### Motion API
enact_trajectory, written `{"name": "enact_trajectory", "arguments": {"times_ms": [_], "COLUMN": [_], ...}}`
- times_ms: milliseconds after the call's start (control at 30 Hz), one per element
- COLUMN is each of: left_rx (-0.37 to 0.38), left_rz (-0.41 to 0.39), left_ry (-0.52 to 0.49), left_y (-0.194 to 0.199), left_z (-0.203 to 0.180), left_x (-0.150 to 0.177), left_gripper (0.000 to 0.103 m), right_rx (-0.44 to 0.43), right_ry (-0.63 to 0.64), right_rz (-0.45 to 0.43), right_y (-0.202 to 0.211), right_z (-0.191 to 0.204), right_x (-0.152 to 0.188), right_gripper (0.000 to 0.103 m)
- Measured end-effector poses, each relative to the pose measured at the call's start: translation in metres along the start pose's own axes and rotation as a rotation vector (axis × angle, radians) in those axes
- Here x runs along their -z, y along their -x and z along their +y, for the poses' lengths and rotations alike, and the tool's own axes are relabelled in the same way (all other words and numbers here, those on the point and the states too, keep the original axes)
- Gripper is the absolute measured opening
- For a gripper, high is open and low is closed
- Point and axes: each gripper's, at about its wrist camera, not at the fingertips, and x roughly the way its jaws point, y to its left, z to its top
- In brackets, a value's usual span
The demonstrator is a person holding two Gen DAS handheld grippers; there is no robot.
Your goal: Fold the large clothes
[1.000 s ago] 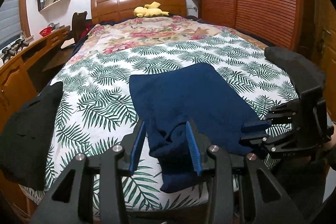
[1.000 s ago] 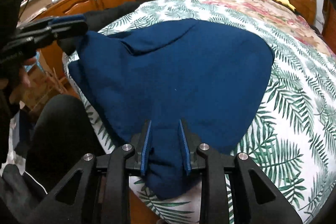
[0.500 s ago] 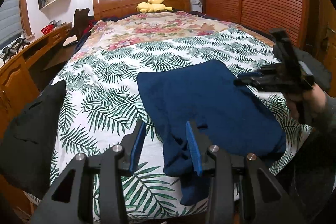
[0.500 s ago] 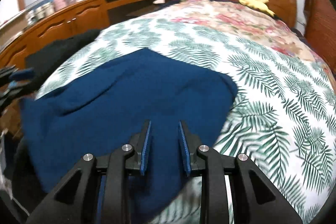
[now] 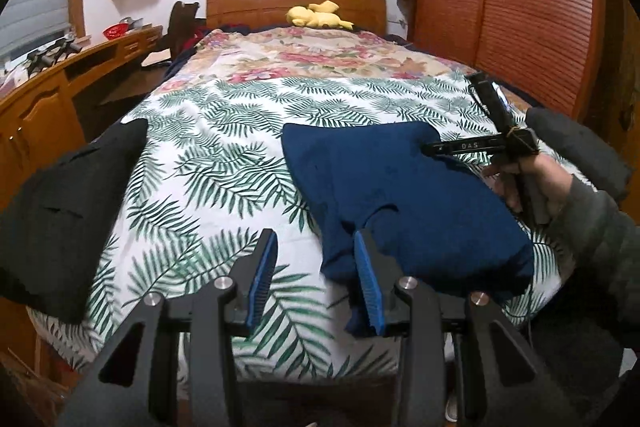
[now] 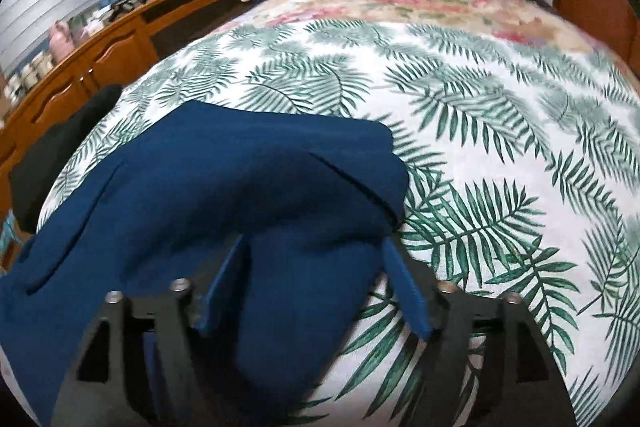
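Blue garment (image 5: 404, 195) lies folded on bed's leaf-print sheet (image 5: 224, 167), near foot edge. Left gripper (image 5: 316, 279): jaws apart, nothing between; garment hem just right of its right finger. Right gripper (image 6: 316, 287): jaws opening, garment fold between, pads not pressing. Black garment (image 5: 60, 211) at bed's left edge, well apart.

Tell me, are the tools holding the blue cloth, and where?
No. The right tool is opening, with a fold of the blue cloth loose between its fingers. The left tool holds nothing: only bedspread lies between its fingers.
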Motion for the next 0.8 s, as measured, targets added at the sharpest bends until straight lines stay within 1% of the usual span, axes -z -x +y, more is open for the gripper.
{"name": "enact_trajectory", "arguments": {"times_ms": [133,233,433,533,567,600,633,667,700,733,767,800], "left_rx": [0.031,0.033,0.062,0.076,0.077,0.074,0.072,0.074,0.077,0.084,0.089,0.092], "left_rz": [0.032,0.052,0.097,0.130,0.137,0.148,0.154,0.159,0.163,0.163,0.159,0.153], "left_ry": [0.000,-0.019,-0.015,-0.019,-0.019,-0.018,-0.016,-0.007,0.004,0.019,0.029,0.037], "left_y": [0.008,0.006,-0.012,-0.023,-0.027,-0.031,-0.033,-0.036,-0.038,-0.040,-0.040,-0.040], "left_z": [0.000,-0.007,-0.019,-0.027,-0.028,-0.030,-0.032,-0.032,-0.033,-0.032,-0.031,-0.030], "left_x": [0.011,0.020,0.028,0.030,0.031,0.033,0.033,0.034,0.036,0.037,0.038,0.039], "left_gripper": [0.038,0.039,0.039,0.039,0.039,0.039,0.039,0.039,0.039,0.039,0.039,0.039], "right_rx": [-0.071,-0.079,-0.070,-0.079,-0.095,-0.135,-0.175,-0.179,-0.188,-0.200,-0.208,-0.212], "right_ry": [-0.064,-0.076,-0.073,-0.078,-0.087,-0.091,-0.105,-0.112,-0.104,-0.101,-0.101,-0.095], "right_rz": [0.030,0.029,0.023,0.028,0.035,0.042,0.049,0.049,0.045,0.041,0.033,0.018], "right_y": [-0.006,-0.007,-0.011,-0.012,-0.014,-0.015,-0.016,-0.016,-0.014,-0.013,-0.010,-0.007], "right_z": [-0.013,-0.016,-0.015,-0.015,-0.016,-0.016,-0.016,-0.017,-0.015,-0.014,-0.013,-0.012], "right_x": [-0.001,-0.001,0.001,-0.001,-0.001,0.000,0.001,0.001,0.001,0.001,0.001,0.001], "right_gripper": [0.086,0.088,0.089,0.089,0.089,0.078,0.071,0.068,0.059,0.054,0.044,0.036]}}
